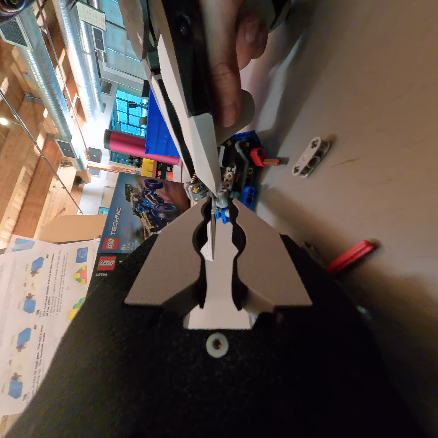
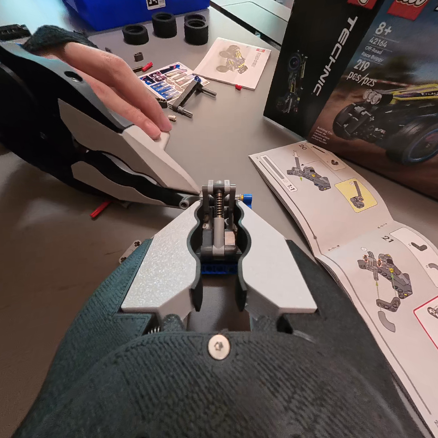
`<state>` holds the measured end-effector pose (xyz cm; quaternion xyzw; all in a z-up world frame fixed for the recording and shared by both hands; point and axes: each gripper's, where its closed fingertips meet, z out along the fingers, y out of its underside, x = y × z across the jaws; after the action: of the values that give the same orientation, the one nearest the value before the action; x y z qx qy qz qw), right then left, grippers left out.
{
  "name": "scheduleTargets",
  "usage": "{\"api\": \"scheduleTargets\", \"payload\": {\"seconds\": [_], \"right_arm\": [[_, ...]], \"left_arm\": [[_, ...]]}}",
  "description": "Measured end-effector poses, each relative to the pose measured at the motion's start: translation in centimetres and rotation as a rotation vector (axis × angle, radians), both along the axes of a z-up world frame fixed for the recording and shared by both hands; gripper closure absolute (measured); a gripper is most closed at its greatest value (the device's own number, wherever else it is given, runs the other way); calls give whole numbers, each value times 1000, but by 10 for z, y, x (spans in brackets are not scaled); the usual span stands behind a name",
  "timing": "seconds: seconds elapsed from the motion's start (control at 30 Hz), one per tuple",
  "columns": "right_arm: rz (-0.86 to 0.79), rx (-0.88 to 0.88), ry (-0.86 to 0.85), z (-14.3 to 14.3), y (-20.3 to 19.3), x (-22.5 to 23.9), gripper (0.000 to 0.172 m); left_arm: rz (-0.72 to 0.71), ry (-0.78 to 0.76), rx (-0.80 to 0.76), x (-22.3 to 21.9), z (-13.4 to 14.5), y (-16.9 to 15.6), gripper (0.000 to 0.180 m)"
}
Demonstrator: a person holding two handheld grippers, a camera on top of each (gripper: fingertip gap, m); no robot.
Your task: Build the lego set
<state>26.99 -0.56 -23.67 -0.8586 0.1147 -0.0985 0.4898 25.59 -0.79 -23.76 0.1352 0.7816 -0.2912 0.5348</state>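
Note:
My right gripper (image 2: 218,204) is shut on a grey brick assembly (image 2: 219,227) with a spring strut and a blue base, and holds it upright on the grey table (image 2: 225,142). My left gripper (image 2: 189,198) comes in from the left. Its tips are closed on a small curved grey piece (image 2: 184,203) at the assembly's upper left side. In the left wrist view my left gripper (image 1: 220,202) has that grey piece (image 1: 222,198) between its tips. The right gripper's fingers (image 1: 206,154) come down from above onto the assembly (image 1: 239,166).
An open instruction booklet (image 2: 331,213) lies to the right, with the set's box (image 2: 355,83) behind it. Black tyres (image 2: 163,25), a sticker sheet (image 2: 170,80), a small booklet (image 2: 234,64) and loose parts lie farther back. A red axle (image 2: 100,208) and a white beam (image 1: 310,156) lie near the assembly. Less than 4 cm separates the two grippers' tips.

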Motion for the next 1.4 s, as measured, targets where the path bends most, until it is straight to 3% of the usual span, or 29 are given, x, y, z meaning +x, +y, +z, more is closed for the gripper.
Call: {"api": "scheduleTargets", "payload": {"seconds": [0.27, 0.67, 0.93, 1.2, 1.4], "right_arm": [[0, -2, -12, 0, 2, -1, 150], [70, -31, -37, -4, 1, -4, 150], [99, -32, -39, -4, -1, -5, 150], [91, -35, -50, -4, -1, -2, 150], [66, -13, -19, -2, -3, 0, 149]], "left_arm": [[11, 53, -16, -2, -3, 1, 174], [-25, -118, 124, -3, -5, -1, 176], [-69, -130, 131, -3, -4, -2, 176], [-90, -27, 50, 0, -3, -1, 175], [-102, 221, -127, -12, 2, -4, 170]]}}
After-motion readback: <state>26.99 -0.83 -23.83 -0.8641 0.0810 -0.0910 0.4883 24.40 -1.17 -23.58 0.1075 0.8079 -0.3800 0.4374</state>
